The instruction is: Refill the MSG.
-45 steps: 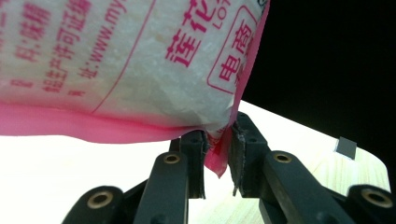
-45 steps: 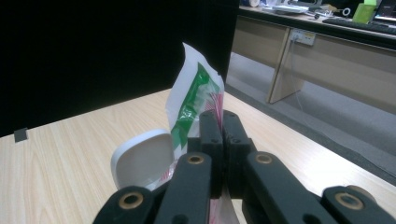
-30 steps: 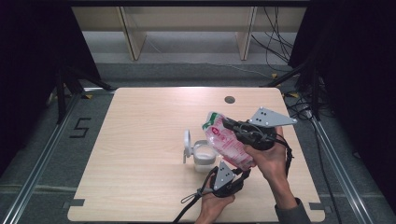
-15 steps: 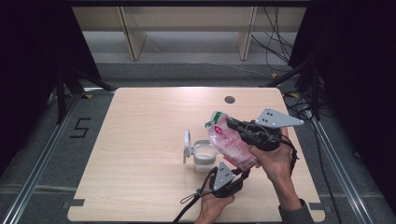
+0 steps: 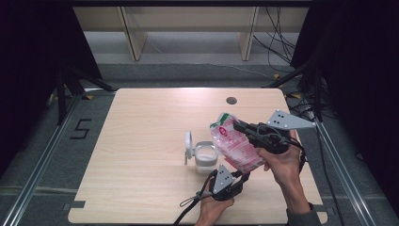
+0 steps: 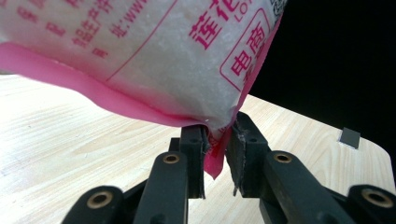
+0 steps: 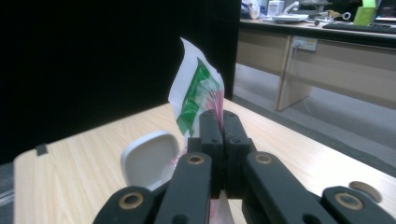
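Pale wood-grain counter (image 5: 141, 141): both tongs, left (image 6: 215, 149) and right (image 7: 218, 135), pinch crinkly pink-and-white plastic bag (image 5: 234, 146) of white granules above small clear lidded jar (image 5: 205, 156), near front edge.

A light wooden table (image 5: 141, 141) with rounded corners carries the things, standing on a grey floor (image 5: 42, 155) that bears a metal rail along each side and a painted "5" mark (image 5: 80, 128) to the left. Directly on the tabletop, a little right of the middle and toward the near edge, sits a small clear container (image 5: 205, 155) with white contents, its white lid (image 5: 188, 142) standing open on its left side. Near the far edge, right of centre, a round dark cable hole (image 5: 231, 100) is set into the wood.
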Available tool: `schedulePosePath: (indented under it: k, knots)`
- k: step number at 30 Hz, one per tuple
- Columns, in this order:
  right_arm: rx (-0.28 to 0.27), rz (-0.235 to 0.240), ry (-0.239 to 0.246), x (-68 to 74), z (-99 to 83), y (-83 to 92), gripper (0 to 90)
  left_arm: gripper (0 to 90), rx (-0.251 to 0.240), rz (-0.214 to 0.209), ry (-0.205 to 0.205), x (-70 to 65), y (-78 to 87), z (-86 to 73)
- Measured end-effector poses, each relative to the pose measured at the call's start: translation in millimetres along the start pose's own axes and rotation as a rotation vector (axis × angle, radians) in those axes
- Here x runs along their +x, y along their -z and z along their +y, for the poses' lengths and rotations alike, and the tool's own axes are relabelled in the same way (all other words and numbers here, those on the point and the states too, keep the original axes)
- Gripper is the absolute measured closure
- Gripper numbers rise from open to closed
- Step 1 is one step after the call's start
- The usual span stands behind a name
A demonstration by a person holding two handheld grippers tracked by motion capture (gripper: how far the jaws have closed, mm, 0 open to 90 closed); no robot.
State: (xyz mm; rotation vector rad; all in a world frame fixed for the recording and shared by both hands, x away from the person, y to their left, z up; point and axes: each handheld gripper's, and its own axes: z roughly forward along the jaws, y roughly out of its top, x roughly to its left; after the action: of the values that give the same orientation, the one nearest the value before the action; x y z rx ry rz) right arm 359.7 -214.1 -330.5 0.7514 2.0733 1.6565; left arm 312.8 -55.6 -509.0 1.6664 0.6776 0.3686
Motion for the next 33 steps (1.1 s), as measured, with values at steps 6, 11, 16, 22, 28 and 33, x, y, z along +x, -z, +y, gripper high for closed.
schedulePosePath:
  k: [6,11,16,22,28,33]
  knots:
    - [-0.022,0.026,-0.032,-1.1,-1.1,5.1,90.0,74.1,-0.001,0.001,0.001,1.0,1.8,0.7]
    - [-0.043,0.017,-0.045,-0.6,-2.3,9.8,90.0,72.2,-0.001,-0.004,0.002,2.0,2.8,1.1]
    - [-0.065,0.006,-0.023,-2.8,-3.8,12.6,90.0,70.6,0.003,-0.006,-0.001,3.0,3.9,0.3]
    - [-0.05,-0.005,-0.041,-1.8,-5.8,15.5,90.0,68.8,0.015,-0.004,0.001,3.3,5.0,-1.0]
    - [-0.052,-0.009,-0.04,-4.6,-8.5,18.2,90.0,61.9,0.019,-0.007,0.005,3.8,7.7,-2.1]
    - [-0.057,-0.001,-0.057,-6.2,-11.9,21.1,90.0,53.4,-0.006,0.0,0.041,2.5,14.1,-1.3]
